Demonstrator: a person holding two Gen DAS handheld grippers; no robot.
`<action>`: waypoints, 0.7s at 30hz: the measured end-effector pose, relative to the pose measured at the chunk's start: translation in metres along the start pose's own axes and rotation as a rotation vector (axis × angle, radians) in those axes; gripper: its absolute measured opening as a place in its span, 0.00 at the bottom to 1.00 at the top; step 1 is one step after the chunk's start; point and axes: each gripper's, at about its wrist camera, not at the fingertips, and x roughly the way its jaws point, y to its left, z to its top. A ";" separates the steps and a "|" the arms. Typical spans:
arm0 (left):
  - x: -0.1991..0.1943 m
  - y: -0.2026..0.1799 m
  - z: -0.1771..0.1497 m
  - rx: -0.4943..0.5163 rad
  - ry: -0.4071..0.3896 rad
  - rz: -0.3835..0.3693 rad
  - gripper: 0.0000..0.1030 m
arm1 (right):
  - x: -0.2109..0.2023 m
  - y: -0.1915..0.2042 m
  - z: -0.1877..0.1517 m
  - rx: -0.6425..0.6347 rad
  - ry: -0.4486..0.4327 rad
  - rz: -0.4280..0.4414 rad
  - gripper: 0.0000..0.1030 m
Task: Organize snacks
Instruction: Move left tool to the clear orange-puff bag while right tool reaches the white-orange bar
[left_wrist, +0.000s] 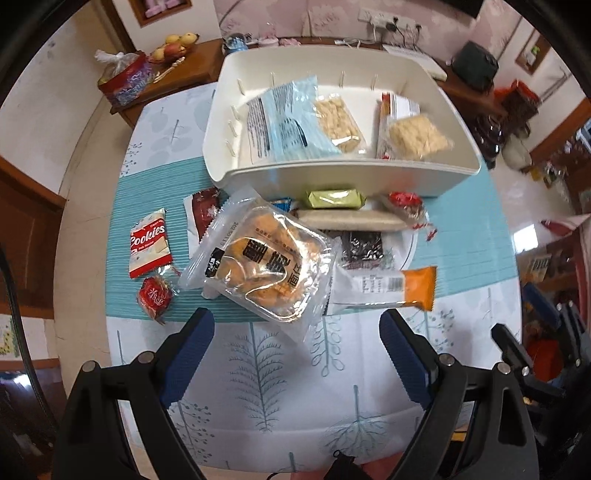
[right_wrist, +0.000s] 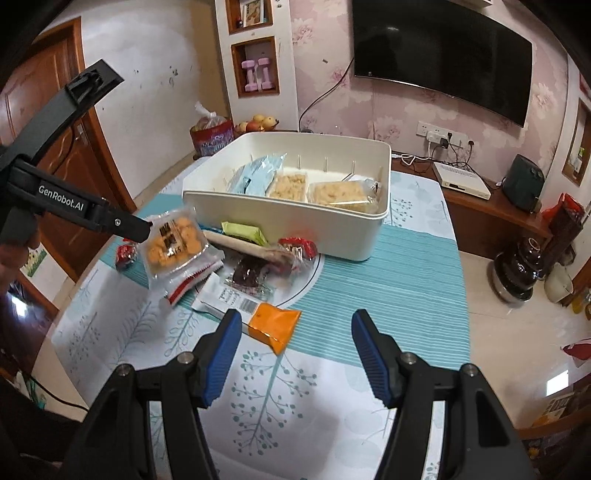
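Observation:
A white bin (left_wrist: 343, 177) (right_wrist: 280, 218) on the table holds a light-blue packet (left_wrist: 284, 122) and two clear packs of pale snacks (left_wrist: 340, 122) (left_wrist: 417, 136). Loose snacks lie in front of it. A clear-wrapped bread pack (left_wrist: 258, 266) (right_wrist: 173, 240) lies just ahead of my left gripper (left_wrist: 295, 325), which is open, with only the wrapper's corner between its fingertips. In the right wrist view, a left gripper finger (right_wrist: 125, 223) hangs over that pack. My right gripper (right_wrist: 295, 321) is open, with the orange end of a white-and-orange packet (right_wrist: 273, 325) (left_wrist: 384, 288) lying by its left fingertip, not pinched.
Around the pile lie a red Cookies pack (left_wrist: 149, 247), a red candy (left_wrist: 155, 299), a green bar (left_wrist: 336, 199), a long beige bar (left_wrist: 351, 219) and a dark packet (left_wrist: 362, 245). A wooden sideboard (left_wrist: 184, 70) with fruit stands behind the table. The patterned tablecloth (right_wrist: 280, 398) lies under both grippers.

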 end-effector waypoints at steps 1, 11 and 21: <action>0.003 -0.001 0.001 0.010 0.008 0.010 0.88 | 0.001 0.000 0.000 -0.003 0.000 -0.003 0.60; 0.036 -0.003 0.016 0.101 0.106 0.043 0.88 | 0.025 0.007 -0.004 -0.094 0.032 -0.032 0.60; 0.078 0.001 0.027 0.148 0.251 0.070 0.92 | 0.051 0.023 -0.004 -0.103 0.086 -0.007 0.60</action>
